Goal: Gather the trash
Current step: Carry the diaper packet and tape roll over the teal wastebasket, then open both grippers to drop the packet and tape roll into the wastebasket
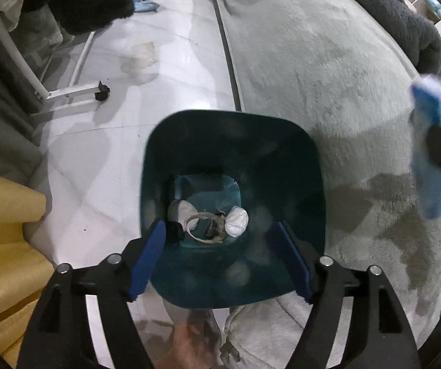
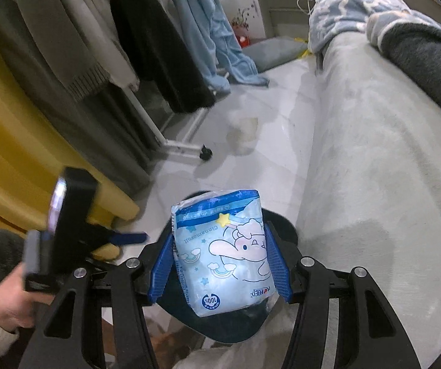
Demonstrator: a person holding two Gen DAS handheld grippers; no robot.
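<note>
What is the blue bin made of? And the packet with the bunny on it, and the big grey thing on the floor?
The blue bin looks like smooth, slightly see-through plastic: its walls shine and let some light through. The packet held by the right tool seems to be thin glossy plastic film, crinkled and printed with a cartoon. The grey rug looks like soft plush fabric, with brush marks in its pile.

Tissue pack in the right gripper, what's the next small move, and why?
Probably open the right gripper to drop the tissue pack: the pack sits clamped right above the dark bin, which already holds white wads.
</note>
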